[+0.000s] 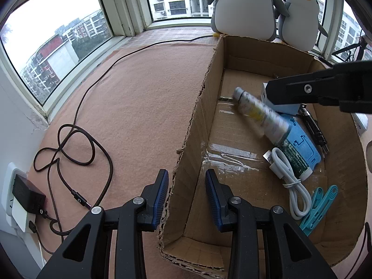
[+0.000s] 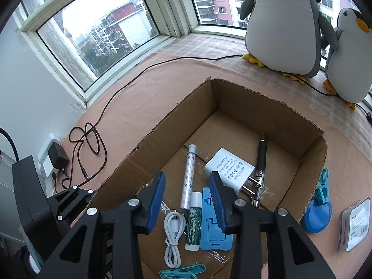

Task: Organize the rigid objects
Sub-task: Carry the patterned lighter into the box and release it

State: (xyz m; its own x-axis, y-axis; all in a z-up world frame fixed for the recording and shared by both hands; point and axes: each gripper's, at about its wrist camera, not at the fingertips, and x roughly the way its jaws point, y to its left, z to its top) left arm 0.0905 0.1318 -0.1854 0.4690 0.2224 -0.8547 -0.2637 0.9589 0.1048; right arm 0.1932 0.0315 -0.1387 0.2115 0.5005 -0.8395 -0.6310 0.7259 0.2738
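Left gripper: fingers spread, straddling the left wall of one open brown cardboard box.
Right gripper: fingers spread, holding nothing, above the box.
In box: one white coiled cable, one patterned clear tube, one green-labelled stick, one blue plastic stand, one white plug adapter, one black pen, one teal clip.
Surface: pink felt mat by bay window; two plush penguins.

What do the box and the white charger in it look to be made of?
Box: corrugated cardboard, matte brown; its torn top edges show fluting, and clear glossy tape strips cross the floor. White charger: apparently hard moulded plastic, smooth with a slight sheen, printed grey text, and two bare metal prongs.
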